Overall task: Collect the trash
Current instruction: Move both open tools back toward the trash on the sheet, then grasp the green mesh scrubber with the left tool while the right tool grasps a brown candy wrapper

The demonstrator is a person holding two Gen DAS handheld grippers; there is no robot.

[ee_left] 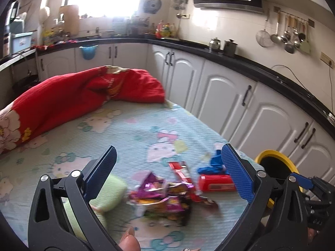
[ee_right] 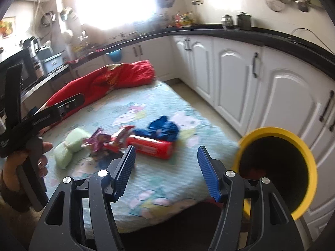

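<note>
Trash lies on a Hello Kitty sheet (ee_left: 129,129): a red packet (ee_left: 215,183) (ee_right: 150,146), a crumpled blue bag (ee_left: 213,163) (ee_right: 163,128), purple and red wrappers (ee_left: 163,194) (ee_right: 104,143), and a pale green sponge-like piece (ee_left: 108,192) (ee_right: 71,146). My left gripper (ee_left: 168,171) is open and empty, just above the wrappers. My right gripper (ee_right: 165,165) is open and empty, hovering near the red packet. A black bin with a yellow rim (ee_right: 278,171) (ee_left: 276,163) stands at the bed's right edge.
A red quilt (ee_left: 79,96) (ee_right: 108,81) is bunched at the far end of the bed. White cabinets (ee_right: 240,79) under a black counter (ee_left: 230,56) run along the right. The left gripper's handle and hand (ee_right: 31,138) show in the right wrist view.
</note>
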